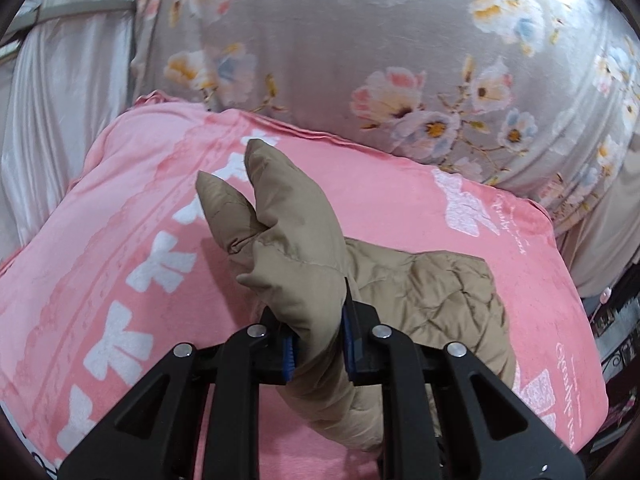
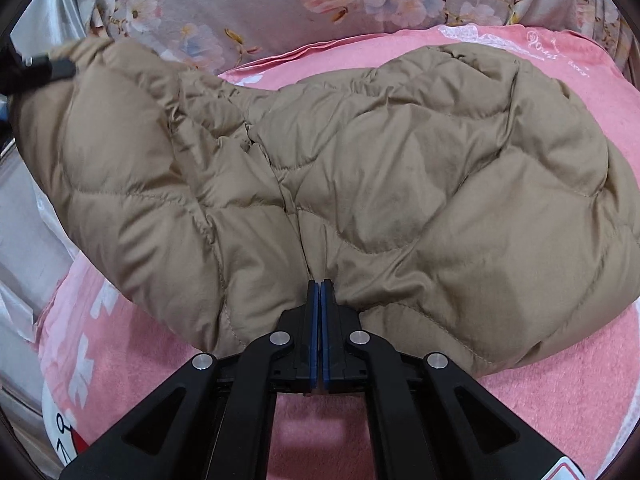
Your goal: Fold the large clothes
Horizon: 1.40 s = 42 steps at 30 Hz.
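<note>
Plainly, the bed's pink blanket (image 2: 520, 412) serves as the folding surface, and the tan quilted jacket (image 2: 360, 168) lies spread across it. At nine o'clock in the right view a sleeve is lifted, probably to fold it inward. The left gripper (image 1: 318, 354), tilted downward, has its jaws pinching that padded sleeve (image 1: 288, 240). The right gripper (image 2: 321, 312), also angled down, has jaws pressed together on the hem, seemingly anchoring it.
</note>
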### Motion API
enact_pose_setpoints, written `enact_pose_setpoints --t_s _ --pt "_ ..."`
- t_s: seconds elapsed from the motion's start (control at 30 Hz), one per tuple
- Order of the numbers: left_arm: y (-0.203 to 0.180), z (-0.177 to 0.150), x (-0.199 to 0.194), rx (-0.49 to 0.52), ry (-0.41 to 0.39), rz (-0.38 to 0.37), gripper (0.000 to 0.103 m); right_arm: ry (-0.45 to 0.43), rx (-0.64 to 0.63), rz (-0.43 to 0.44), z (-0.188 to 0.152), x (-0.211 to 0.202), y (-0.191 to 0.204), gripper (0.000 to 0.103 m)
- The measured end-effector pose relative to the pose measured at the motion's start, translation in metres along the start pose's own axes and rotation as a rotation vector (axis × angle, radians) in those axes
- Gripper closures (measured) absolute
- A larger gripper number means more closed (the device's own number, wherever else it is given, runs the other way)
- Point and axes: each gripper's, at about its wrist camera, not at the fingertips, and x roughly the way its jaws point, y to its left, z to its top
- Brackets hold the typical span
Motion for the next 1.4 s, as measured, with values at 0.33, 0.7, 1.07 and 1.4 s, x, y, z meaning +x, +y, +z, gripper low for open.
enact_pose_setpoints --t_s 0.33,0.7,1.07,1.4 --pt "-0.093 0.000 0.013 0.192 0.009 -0.093 0.087 -0.018 0.091 0.007 -0.006 -0.051 -0.040 0.103" --pt "-0.196 -0.053 0.056 0.409 0.144 -0.181 0.087 -0.085 0.197 -0.165 -0.012 -0.101 -0.125 0.103" --pt "-0.261 -0.124 0.085 0.580 0.243 -0.198 0.088 -0.135 0.296 -0.293 -0.020 -0.142 -0.184 0.103" --pt "-0.257 -0.122 0.058 0.533 0.300 -0.361 0.072 -0.161 0.316 -0.302 -0.004 -0.165 -0.202 0.094"
